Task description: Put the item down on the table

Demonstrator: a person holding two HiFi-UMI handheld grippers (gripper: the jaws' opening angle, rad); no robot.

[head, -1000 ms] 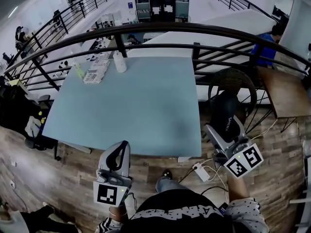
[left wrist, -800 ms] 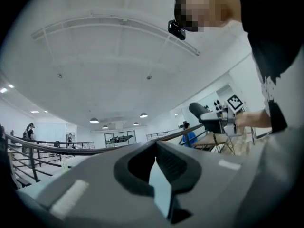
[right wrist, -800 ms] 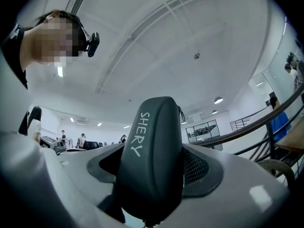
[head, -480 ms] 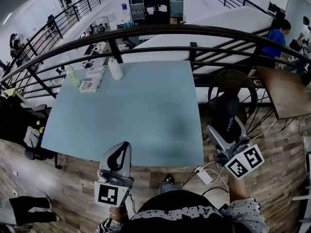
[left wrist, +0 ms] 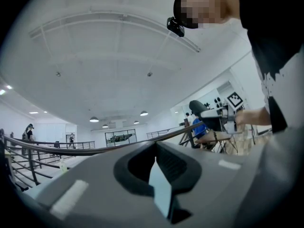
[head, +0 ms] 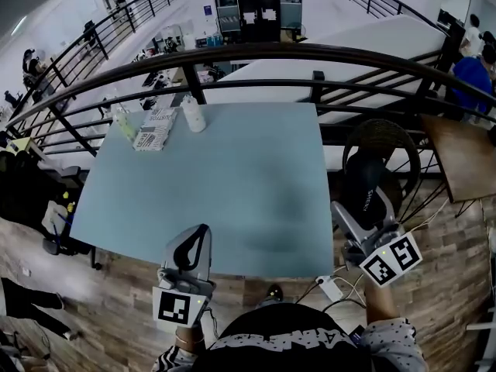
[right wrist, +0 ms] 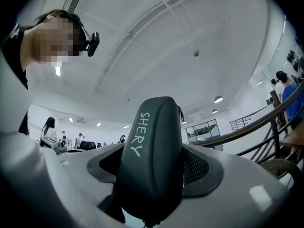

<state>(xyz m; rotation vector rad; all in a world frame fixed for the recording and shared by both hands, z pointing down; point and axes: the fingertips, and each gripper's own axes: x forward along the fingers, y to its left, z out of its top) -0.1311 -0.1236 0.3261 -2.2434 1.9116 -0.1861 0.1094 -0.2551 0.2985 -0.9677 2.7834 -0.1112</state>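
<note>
Well, the dark zip case (head: 360,180) printed SHERY is not over the table (head: 209,184) yet. It stands upright in the right gripper (head: 364,222), off the table's right edge and above the wooden floor (head: 434,246), at about 3 o'clock from the near right corner. The right gripper view shows the jaws pinching the case low on its body, so most of it stands proud above them. The left gripper (head: 198,239) hangs by the near edge at about 6 o'clock, its jaws pressed together on nothing.

To do this step well, I would carry the case toward 10 o'clock until all of it is over the pale blue top. There is plenty of bare surface in the middle and on the right. A white bottle (head: 194,115) and a printed packet (head: 153,121) sit in the 11 o'clock corner, well apart from any sensible landing spot.

Held low like this, the case looks likely to topple if it is released standing up. Better to tip it and lay it on a long side. Lower it until it rests on the top before spreading the jaws, then draw the gripper straight back. Keep it away from the edge nearest the floor.
</note>
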